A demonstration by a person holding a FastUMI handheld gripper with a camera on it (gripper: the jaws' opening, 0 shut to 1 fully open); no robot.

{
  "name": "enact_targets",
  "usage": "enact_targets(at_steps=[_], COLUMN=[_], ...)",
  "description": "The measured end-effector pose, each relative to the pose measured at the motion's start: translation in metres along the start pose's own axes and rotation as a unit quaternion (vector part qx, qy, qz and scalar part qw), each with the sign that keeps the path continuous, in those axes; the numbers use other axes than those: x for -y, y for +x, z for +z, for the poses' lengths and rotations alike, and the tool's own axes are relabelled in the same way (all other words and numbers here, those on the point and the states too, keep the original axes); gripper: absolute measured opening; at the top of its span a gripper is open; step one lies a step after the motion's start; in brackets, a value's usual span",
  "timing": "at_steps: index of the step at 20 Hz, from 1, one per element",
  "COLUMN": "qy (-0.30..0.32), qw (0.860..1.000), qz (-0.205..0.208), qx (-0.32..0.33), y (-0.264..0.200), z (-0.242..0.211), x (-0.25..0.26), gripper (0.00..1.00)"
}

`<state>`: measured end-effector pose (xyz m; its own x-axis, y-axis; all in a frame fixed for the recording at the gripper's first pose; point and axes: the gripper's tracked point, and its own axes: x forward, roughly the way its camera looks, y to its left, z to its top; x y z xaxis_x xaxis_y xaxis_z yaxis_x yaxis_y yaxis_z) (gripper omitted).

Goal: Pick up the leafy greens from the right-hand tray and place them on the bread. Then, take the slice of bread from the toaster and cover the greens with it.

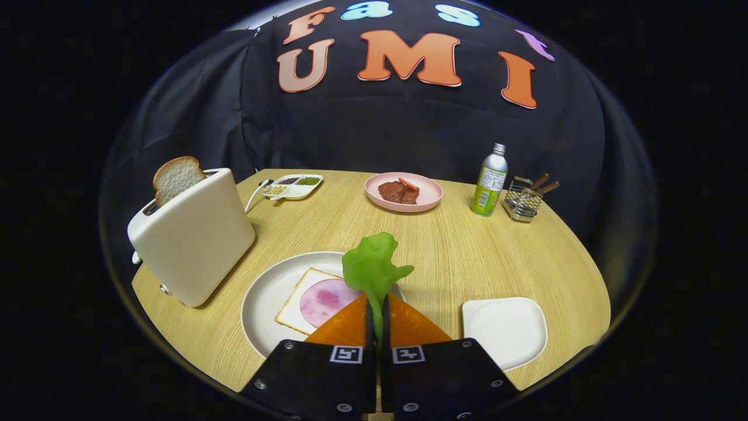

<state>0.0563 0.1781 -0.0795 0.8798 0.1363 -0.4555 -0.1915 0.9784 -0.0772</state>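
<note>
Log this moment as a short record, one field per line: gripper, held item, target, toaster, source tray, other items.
gripper: gripper shut on the leafy greens
held item: greens stick up from between the fingers, over the round plate's right side
target: bread slice with ham on the round white plate, no greens on it yet
toaster: white toaster with a bread slice standing in its slot
source tray: white tray, right of the fingers
other items: pink plate of meat, bottle, divided dish
</note>
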Motion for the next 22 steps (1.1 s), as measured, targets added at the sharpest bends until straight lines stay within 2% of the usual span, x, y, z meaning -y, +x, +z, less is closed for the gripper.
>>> enact_targets(at_steps=[10, 14, 22], qy=[-0.003, 0.015, 0.015], qw=[1.000, 1.000, 1.000], qz=[-0.006, 0.000, 0.001], qx=[-0.007, -0.013, -0.019], y=[0.018, 0.024, 0.027], z=[-0.002, -0.004, -0.010], x=[-0.031, -0.040, -0.043], gripper=[0.04, 0.05, 0.24])
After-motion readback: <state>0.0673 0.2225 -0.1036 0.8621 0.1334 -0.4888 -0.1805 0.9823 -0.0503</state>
